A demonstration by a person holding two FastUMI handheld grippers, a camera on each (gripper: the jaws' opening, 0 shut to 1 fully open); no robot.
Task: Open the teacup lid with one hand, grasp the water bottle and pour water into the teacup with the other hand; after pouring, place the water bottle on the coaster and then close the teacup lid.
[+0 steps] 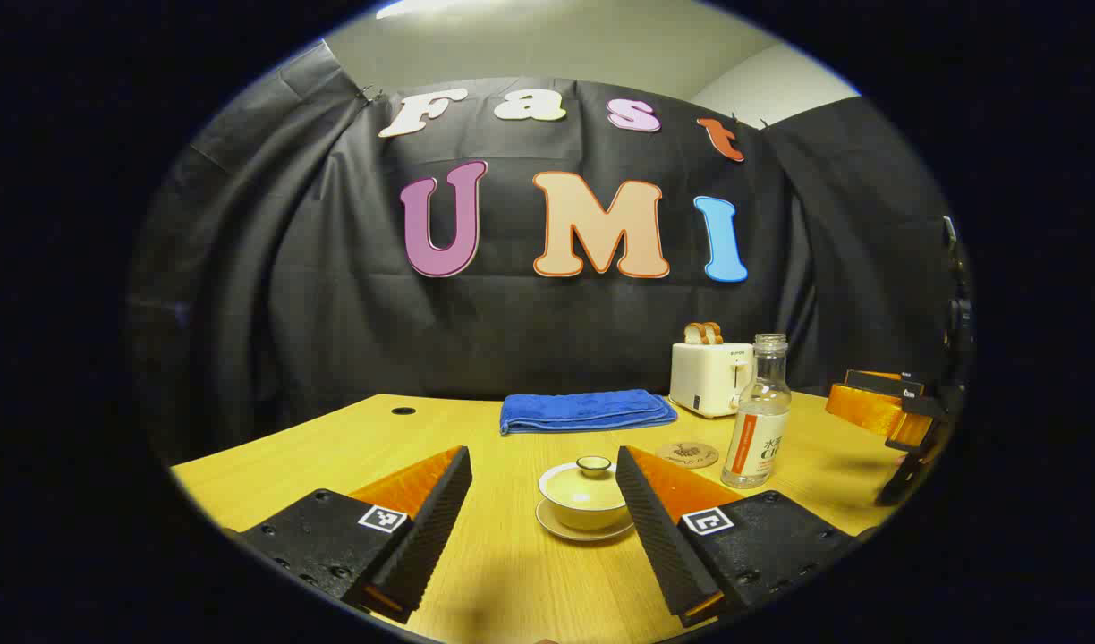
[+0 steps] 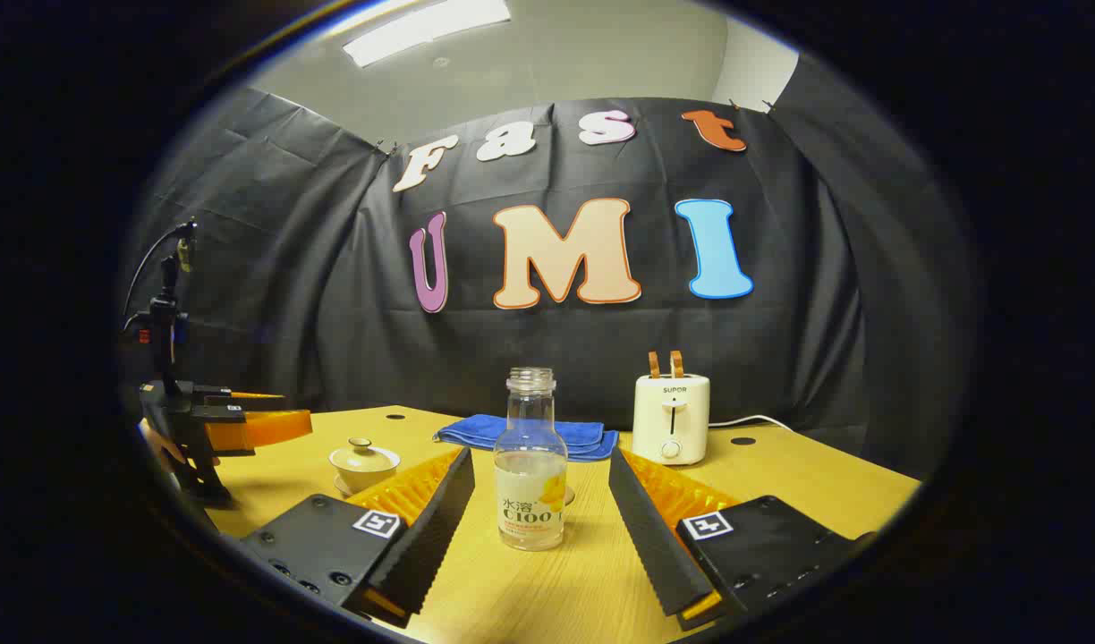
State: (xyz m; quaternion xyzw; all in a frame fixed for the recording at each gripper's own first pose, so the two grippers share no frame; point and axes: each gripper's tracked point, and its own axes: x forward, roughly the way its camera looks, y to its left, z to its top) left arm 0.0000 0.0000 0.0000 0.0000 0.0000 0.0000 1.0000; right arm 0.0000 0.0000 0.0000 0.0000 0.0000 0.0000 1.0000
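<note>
While lid sits on teacup (image 1: 585, 501) | left gripper (image 1: 544, 523) wide | right gripper (image 2: 542, 528) wide, apparently flanking water bottle (image 2: 530, 465)

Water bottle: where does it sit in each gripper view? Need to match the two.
Left gripper view: water bottle right of centre, beyond the right finger, beside the coaster.
Right gripper view: water bottle dead centre, standing between the open fingers, untouched.
Shared landmark: toaster, behind the bottle in both.
</note>
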